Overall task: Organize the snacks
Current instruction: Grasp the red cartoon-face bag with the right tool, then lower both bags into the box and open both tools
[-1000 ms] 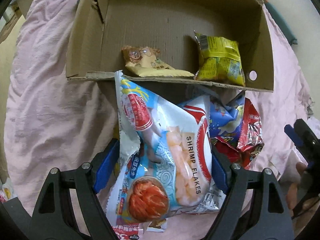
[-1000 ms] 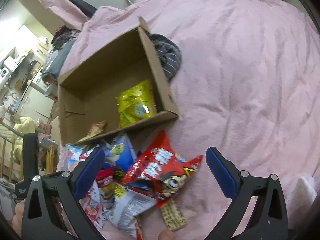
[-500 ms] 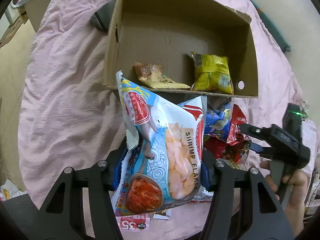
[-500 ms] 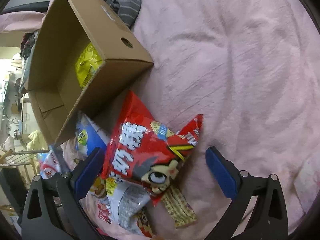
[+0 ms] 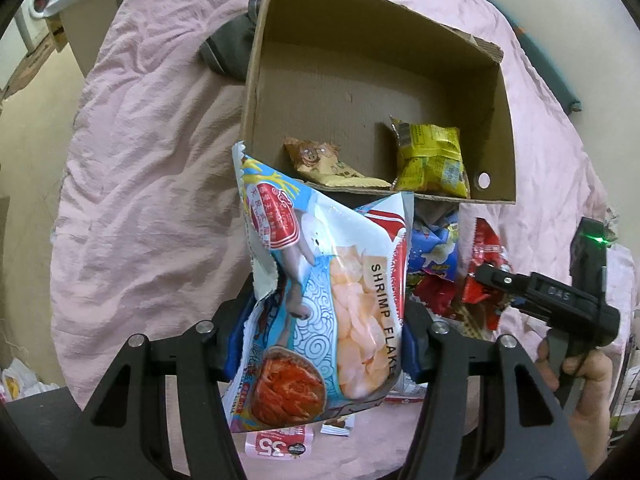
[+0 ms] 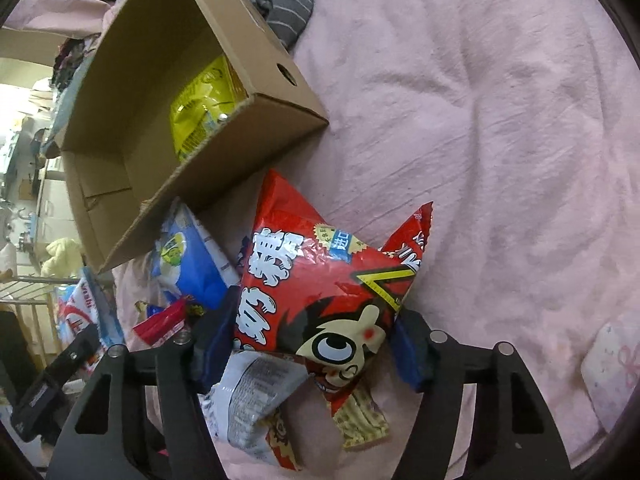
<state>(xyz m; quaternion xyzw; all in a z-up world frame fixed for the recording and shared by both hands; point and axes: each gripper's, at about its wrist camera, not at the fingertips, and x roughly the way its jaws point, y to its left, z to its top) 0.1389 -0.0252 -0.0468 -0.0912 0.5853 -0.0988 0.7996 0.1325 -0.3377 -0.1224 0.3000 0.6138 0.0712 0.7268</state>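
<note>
Nearest the left gripper (image 5: pixel 318 350), a small wrapper marked 35 (image 5: pixel 276 446) lies on the pink sheet (image 5: pixel 140 200). The gripper tilts steeply down, part-closed, both pads pressing the shrimp flakes bag (image 5: pixel 324 300), held just short of the cardboard box (image 5: pixel 496 128). The right gripper (image 6: pixel 310 350) is closing, its pads touching the red snack bag (image 6: pixel 320 292) amid the pile. 2 packets sit in the box: tan (image 5: pixel 324 162) and yellow (image 5: pixel 432 158).

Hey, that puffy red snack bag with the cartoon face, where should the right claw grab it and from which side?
Grip the red cartoon-face snack bag across its lower body, coming down from above. It lies flat on the pink bedsheet, and the body is narrower than the flared top corners. The right claw straddles that part, jaws closing.
</note>
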